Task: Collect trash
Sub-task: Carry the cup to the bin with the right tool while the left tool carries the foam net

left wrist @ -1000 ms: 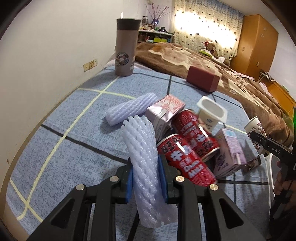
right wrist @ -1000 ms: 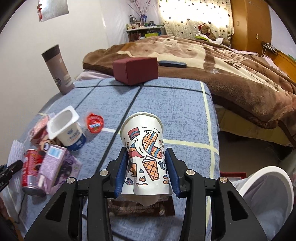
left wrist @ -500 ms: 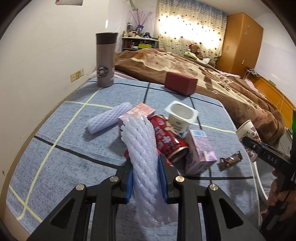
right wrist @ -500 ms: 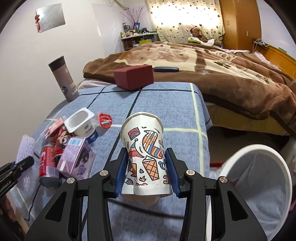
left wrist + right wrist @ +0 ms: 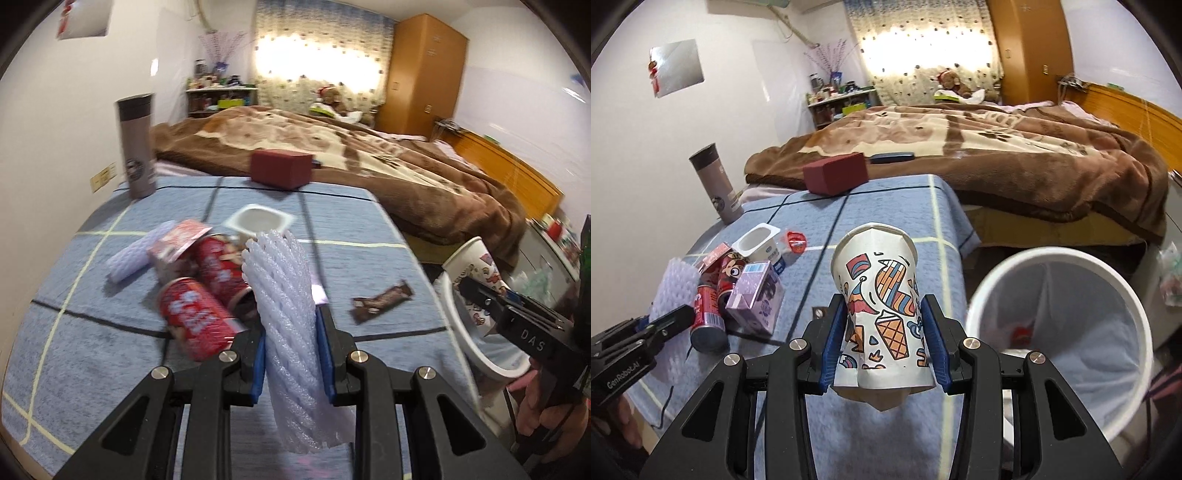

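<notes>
Working left to right across the blue checked tablecloth (image 5: pixel 886 424): a grey thermos (image 5: pixel 136 146) stands upright at the far left corner by the wall, lid on so no idea what's in it. Closer in there's the trash pile: a loose foam fruit net (image 5: pixel 133 254) lying flat, a pink carton (image 5: pixel 177 242), two red soda cans (image 5: pixel 199 317) on their sides, a purple drink carton (image 5: pixel 755 297), and a white yogurt cup (image 5: pixel 759 245) standing open with nothing visible inside; its red foil lid (image 5: pixel 796 242) lies just beside it. The left gripper (image 5: pixel 290 363) has its blue pads (image 5: pixel 258 365) clamped on a second foam net sleeve (image 5: pixel 288 325), held upright above the table, squished a bit in the middle. A chocolate bar wrapper (image 5: pixel 382 301) lies flat to the right of that. A dark red box (image 5: pixel 836 173) sits closed at the far edge, next to the brown blanket (image 5: pixel 997 147). The right gripper (image 5: pixel 884 343) is squeezing a printed paper cup (image 5: pixel 879 306), open end pointing away, out past the table's near right corner. Furthest right is the white trash bin (image 5: pixel 1126 302) just beside the table, lined with a pale bag, with something small and red at the bottom, too blurry to name.
</notes>
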`<act>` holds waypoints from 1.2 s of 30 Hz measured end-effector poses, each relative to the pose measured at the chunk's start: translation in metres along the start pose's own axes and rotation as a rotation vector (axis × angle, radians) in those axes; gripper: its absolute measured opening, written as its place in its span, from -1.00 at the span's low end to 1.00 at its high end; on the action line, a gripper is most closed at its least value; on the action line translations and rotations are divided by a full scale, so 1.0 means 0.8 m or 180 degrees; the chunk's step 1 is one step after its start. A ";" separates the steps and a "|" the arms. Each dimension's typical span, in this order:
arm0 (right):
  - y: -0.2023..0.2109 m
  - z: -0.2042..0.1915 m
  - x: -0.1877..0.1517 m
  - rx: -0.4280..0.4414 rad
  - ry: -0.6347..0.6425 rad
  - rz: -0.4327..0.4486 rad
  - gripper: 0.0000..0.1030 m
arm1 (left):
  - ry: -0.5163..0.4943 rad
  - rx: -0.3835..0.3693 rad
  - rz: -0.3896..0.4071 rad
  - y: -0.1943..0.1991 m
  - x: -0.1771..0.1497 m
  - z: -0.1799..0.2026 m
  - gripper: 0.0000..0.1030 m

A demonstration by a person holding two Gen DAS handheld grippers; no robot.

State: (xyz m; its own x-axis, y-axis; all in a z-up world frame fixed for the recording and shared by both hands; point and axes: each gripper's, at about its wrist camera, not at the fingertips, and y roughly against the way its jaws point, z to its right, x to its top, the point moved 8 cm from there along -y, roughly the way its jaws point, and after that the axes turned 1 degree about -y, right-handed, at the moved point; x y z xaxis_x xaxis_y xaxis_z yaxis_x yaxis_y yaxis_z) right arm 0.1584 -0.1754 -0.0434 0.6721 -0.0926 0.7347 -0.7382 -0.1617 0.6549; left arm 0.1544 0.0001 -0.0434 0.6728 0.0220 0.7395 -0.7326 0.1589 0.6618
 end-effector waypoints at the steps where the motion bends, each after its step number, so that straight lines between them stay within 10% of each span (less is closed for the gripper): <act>1: 0.004 0.007 0.000 -0.0032 -0.0038 0.0026 -0.17 | -0.0031 -0.0037 0.0005 0.000 0.001 0.008 -0.50; 36: 0.011 0.197 -0.023 -0.0801 -0.0605 -0.0110 -0.02 | -0.0921 -0.1002 -0.0346 -0.074 -0.002 0.288 -0.49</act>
State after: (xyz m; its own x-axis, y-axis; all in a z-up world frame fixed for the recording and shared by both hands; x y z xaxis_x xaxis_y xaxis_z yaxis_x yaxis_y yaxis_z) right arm 0.1489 -0.3300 -0.0792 0.6784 -0.2771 0.6805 -0.6900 0.0780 0.7196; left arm 0.1731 -0.2367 -0.0555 0.6549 -0.2817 0.7013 -0.5620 0.4389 0.7011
